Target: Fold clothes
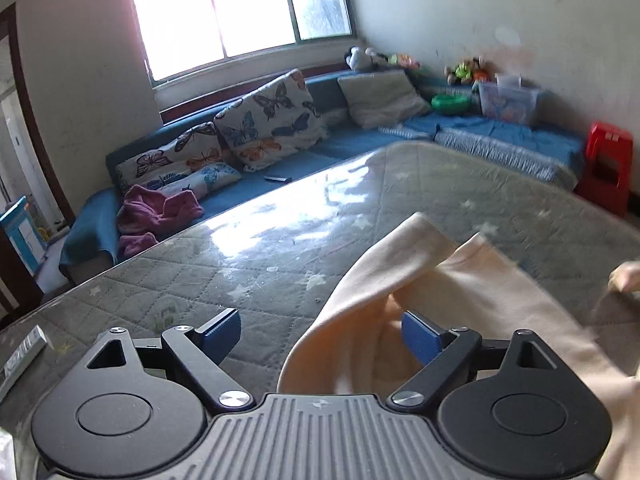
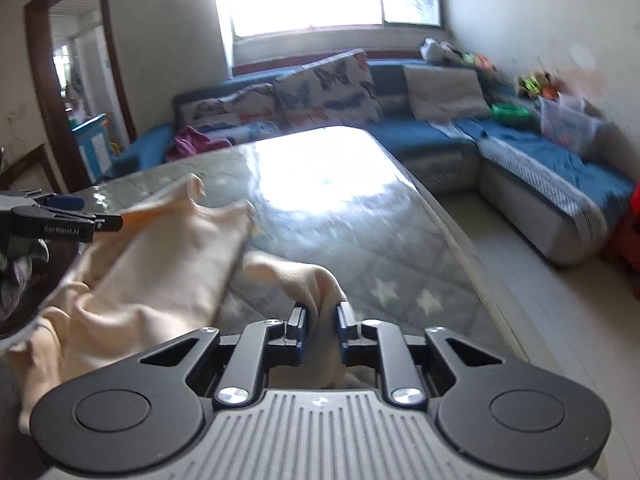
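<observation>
Right gripper (image 2: 322,320): jaws narrow, pinching a fold of the cream garment (image 2: 160,256), which trails left across the glass-topped table (image 2: 400,248). Left gripper (image 1: 320,334): jaws wide, cloth bunched between them and against the right pad (image 1: 420,338), not clamped. Blue sofa (image 1: 348,140) behind.

Each camera rides low behind its own tongs, tilted down across the table (image 1: 240,248) toward the sofa (image 1: 340,144) and window (image 1: 240,4). Both share the cloth (image 2: 160,256), close up; the right view catches the left tongs (image 2: 68,208).
</observation>
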